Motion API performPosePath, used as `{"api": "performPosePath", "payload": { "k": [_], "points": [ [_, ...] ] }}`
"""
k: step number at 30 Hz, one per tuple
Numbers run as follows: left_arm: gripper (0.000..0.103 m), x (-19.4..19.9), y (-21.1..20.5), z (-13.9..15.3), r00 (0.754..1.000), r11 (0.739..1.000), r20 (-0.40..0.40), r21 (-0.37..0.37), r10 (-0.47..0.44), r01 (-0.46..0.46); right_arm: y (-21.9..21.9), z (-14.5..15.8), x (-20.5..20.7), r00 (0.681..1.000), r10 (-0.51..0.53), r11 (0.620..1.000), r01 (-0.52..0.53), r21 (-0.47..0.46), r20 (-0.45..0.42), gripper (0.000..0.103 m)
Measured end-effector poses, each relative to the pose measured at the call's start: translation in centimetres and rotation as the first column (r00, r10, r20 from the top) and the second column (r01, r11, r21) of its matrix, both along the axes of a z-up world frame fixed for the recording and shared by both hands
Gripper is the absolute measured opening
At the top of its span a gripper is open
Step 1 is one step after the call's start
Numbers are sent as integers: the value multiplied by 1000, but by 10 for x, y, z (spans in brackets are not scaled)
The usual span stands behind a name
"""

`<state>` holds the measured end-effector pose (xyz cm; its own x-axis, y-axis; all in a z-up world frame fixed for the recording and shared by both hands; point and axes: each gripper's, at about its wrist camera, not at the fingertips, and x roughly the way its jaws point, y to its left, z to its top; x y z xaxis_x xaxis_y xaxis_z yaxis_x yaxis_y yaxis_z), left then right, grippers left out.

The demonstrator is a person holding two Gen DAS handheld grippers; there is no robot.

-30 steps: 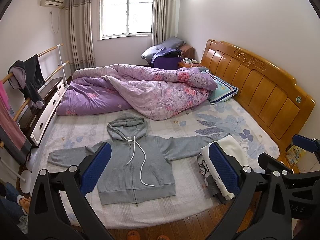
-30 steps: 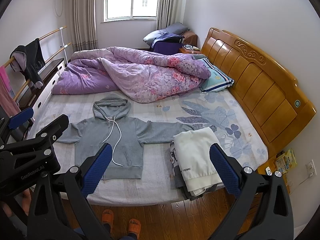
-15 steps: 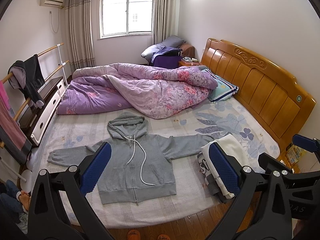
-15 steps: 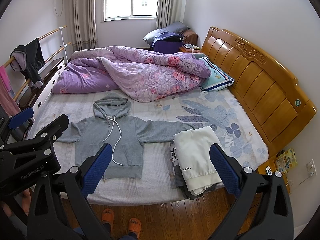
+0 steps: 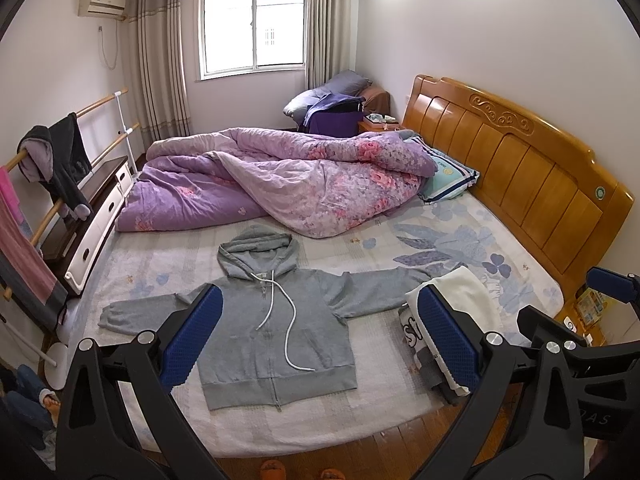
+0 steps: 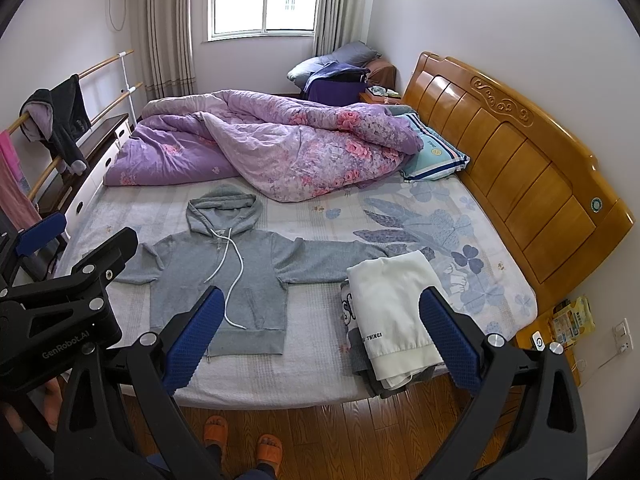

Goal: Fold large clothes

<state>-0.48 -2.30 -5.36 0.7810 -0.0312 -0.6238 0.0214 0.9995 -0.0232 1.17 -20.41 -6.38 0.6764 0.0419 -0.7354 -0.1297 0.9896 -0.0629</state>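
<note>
A grey zip hoodie [image 5: 276,320] lies flat on the bed, face up, sleeves spread wide, hood toward the quilt; it also shows in the right wrist view [image 6: 224,276]. Its white drawstring [image 5: 284,312] trails down the front. My left gripper [image 5: 316,340] is open and empty, held above the bed's near edge over the hoodie. My right gripper [image 6: 320,336] is open and empty, held to the right, over the gap between the hoodie and a stack of folded clothes [image 6: 392,308].
A crumpled purple floral quilt [image 5: 288,180] fills the far half of the bed. A pillow [image 5: 448,176] lies by the wooden headboard [image 5: 520,160]. A clothes rail with hanging garments [image 5: 56,160] and a low cabinet stand at left. My feet in orange slippers [image 6: 240,436] are on the wooden floor.
Both views have shifted very slightly; the hoodie and folded stack have not moved. Both grippers stay open.
</note>
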Motion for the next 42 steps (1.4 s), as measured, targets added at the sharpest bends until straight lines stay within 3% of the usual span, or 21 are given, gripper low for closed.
{"api": "performPosePath", "payload": {
  "k": [42],
  "points": [
    [98, 0, 7, -4, 1000, 1000, -17, -3, -11, 11, -2, -5, -1, 1000, 7, 1000, -7, 4, -6, 94]
  ]
}}
